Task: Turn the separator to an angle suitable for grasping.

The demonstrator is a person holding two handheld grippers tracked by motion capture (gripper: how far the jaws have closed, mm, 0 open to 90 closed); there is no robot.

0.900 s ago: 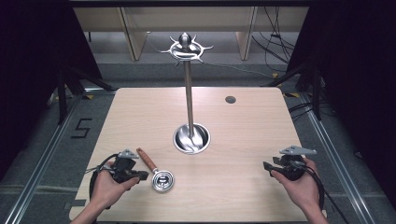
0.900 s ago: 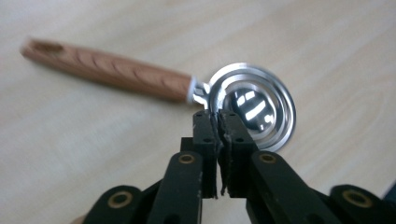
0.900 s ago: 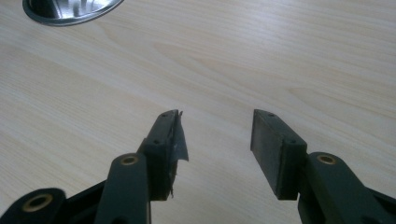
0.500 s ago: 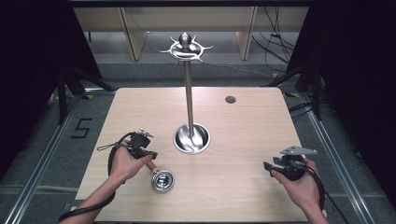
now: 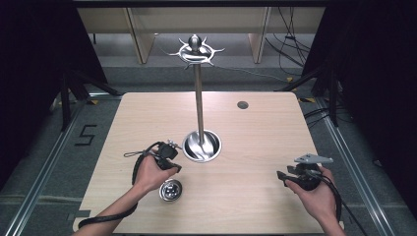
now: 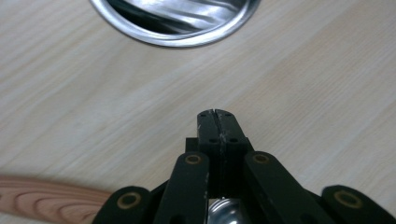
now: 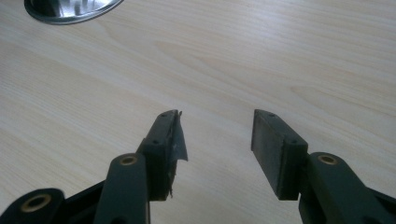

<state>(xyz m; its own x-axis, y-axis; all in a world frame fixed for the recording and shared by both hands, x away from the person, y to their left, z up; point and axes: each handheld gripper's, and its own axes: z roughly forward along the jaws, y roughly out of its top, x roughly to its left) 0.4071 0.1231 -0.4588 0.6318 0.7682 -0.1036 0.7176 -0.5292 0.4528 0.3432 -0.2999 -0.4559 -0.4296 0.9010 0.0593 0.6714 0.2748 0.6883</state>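
A small round metal strainer (image 5: 170, 190) lies near the table's front left; my left hand covers its wooden handle in the high view. My left gripper (image 5: 167, 156) is over that handle, between the strainer and the stand's base (image 5: 202, 146). In the left gripper view my left gripper (image 6: 216, 113) has its jaws pressed together above bare wood. The wooden handle (image 6: 46, 200) lies beside them at the bottom left, and a bit of shiny metal (image 6: 224, 212) shows under the linkage. My right gripper (image 5: 281, 176) (image 7: 217, 119) rests open at the front right with nothing between its fingers.
A tall metal stand rises from the table's middle, with a thin pole (image 5: 198, 103), a ring of hooks on top (image 5: 195, 50) and a dished round base (image 6: 177, 23). A small dark hole (image 5: 242, 104) marks the far right of the wooden table (image 5: 255, 147).
My left hand has moved right and forward, from beside the strainer's handle to over it, close to the stand's base. The strainer's bowl and my right gripper have stayed put.
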